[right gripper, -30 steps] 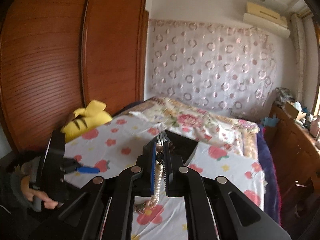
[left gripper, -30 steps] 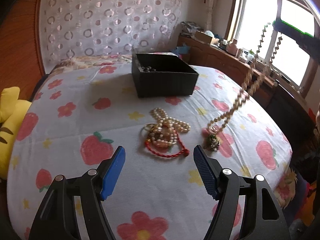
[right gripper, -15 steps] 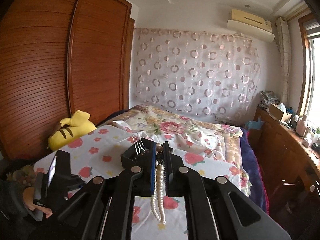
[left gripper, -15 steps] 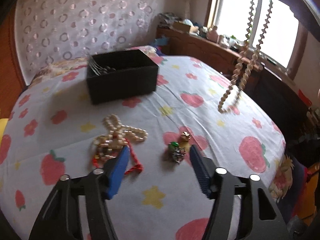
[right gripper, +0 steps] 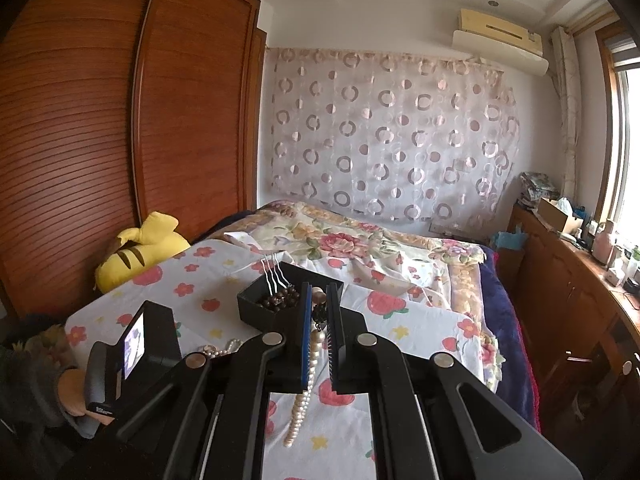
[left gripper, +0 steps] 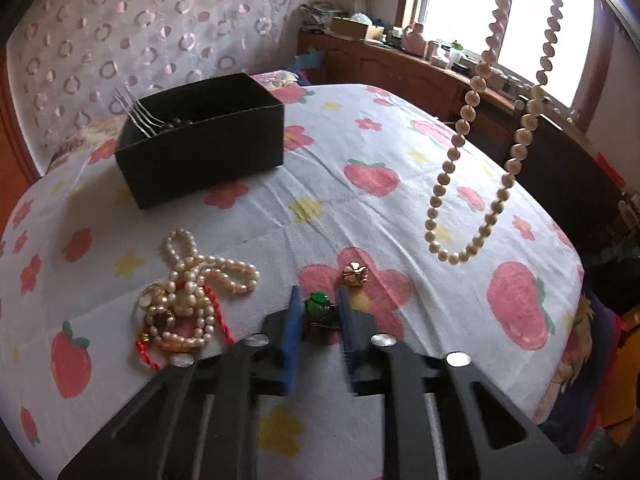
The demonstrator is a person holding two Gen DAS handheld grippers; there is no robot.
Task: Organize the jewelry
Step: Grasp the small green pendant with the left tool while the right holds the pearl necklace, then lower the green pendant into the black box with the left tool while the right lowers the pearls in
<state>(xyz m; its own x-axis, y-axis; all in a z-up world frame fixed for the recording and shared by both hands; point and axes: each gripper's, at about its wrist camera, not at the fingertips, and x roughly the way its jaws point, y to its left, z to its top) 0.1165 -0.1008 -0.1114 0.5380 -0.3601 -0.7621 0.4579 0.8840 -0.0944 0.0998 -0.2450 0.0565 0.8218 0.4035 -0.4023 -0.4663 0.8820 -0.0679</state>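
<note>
My left gripper is low on the bed, its blue pads closed around a green-stone brooch. A gold flower piece lies just beyond it. A pile of pearl strands with a red cord lies to the left. The black box holding a hair fork and dark beads stands further back. My right gripper is shut on a long pearl necklace, which hangs in the air at the right of the left wrist view.
The bed has a strawberry-print sheet. A yellow plush toy lies by the wooden wardrobe. A wooden dresser with small items runs under the window at the right.
My left gripper moved forward and right to the brooch and closed on it. My right gripper lifted the pearl necklace clear of the bed.
</note>
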